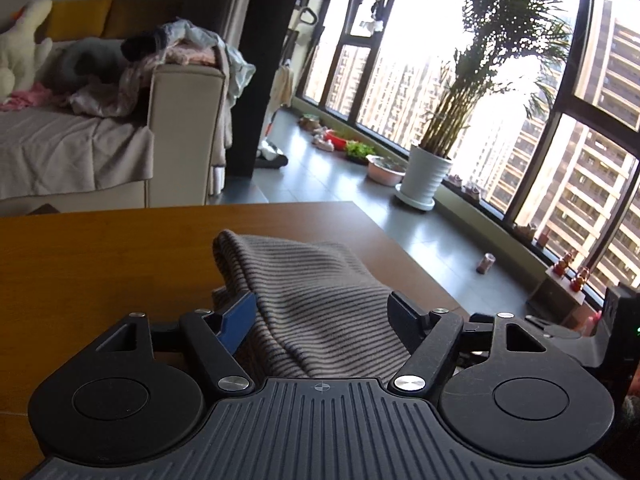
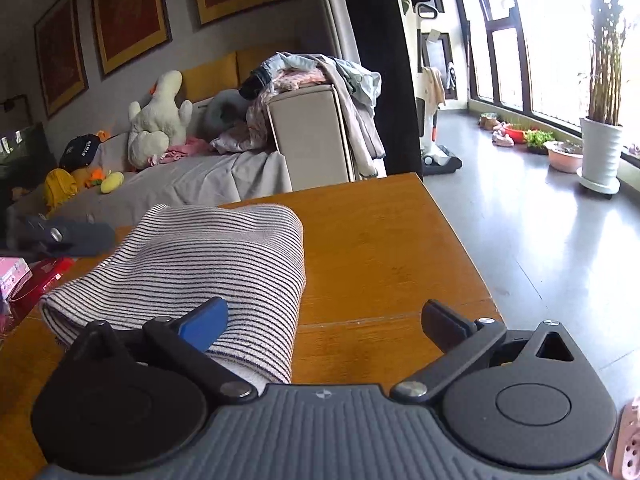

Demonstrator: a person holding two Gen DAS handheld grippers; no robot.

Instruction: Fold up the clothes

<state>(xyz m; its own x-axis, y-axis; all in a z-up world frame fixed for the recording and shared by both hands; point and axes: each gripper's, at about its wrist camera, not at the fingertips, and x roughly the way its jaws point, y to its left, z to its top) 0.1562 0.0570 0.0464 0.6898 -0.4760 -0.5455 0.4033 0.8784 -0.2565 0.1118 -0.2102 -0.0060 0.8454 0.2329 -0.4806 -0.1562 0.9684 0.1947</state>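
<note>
A striped garment (image 1: 320, 300) lies bunched in a thick fold on the wooden table (image 1: 100, 272). In the left wrist view it fills the gap between the spread fingers of my left gripper (image 1: 322, 316), which is open around it. In the right wrist view the same striped garment (image 2: 216, 256) is a folded bundle left of centre. My right gripper (image 2: 326, 322) is open; its blue-padded fingertip (image 2: 208, 320) rests over the cloth's near edge and the other finger is above bare table. The left gripper (image 2: 52, 236) shows at the far left, behind the bundle.
A sofa (image 2: 304, 140) piled with loose clothes (image 2: 304, 76) and plush toys stands beyond the table's far edge. Red and pink boxes (image 2: 28, 280) sit at the table's left. To the right are grey floor, a white potted plant (image 1: 426, 176) and tall windows.
</note>
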